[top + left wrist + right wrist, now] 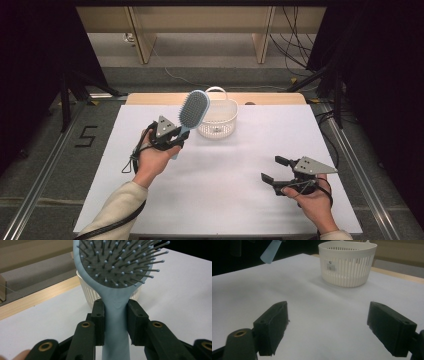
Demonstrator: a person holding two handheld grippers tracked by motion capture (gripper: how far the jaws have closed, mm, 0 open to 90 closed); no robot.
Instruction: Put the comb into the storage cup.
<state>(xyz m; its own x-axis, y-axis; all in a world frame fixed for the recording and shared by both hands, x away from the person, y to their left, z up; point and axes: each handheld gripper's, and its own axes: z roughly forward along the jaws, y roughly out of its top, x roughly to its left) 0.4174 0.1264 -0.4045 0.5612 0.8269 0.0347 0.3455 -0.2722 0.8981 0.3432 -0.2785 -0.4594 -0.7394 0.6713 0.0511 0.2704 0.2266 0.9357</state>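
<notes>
In the high view, we find the left tool at centre left of the frame, held in the person's left hand above the white surface. Its jaws pinch the handle of a light blue hairbrush, whose oval head rises toward the upper centre of the frame with the bristle side facing the camera. In the left gripper view we see the grip closely: the two black jaws press on either side of the narrow neck of the hairbrush, and the grey bristle pad with its ball-tipped pins spreads across the top of the frame.

Just right of the brush head in the high view stands a white slotted basket near the far edge of the surface, its small loop handle pointing away from the person. The brush head overlaps the basket's left rim in this view; we cannot tell whether they touch. In the right gripper view the basket sits at upper right of centre, with a small label on its wall, and the tip of the brush handle hangs at upper left.

At lower right of the high view, the right tool is held in the right hand over the surface, its jaws spread wide with nothing between them.
</notes>
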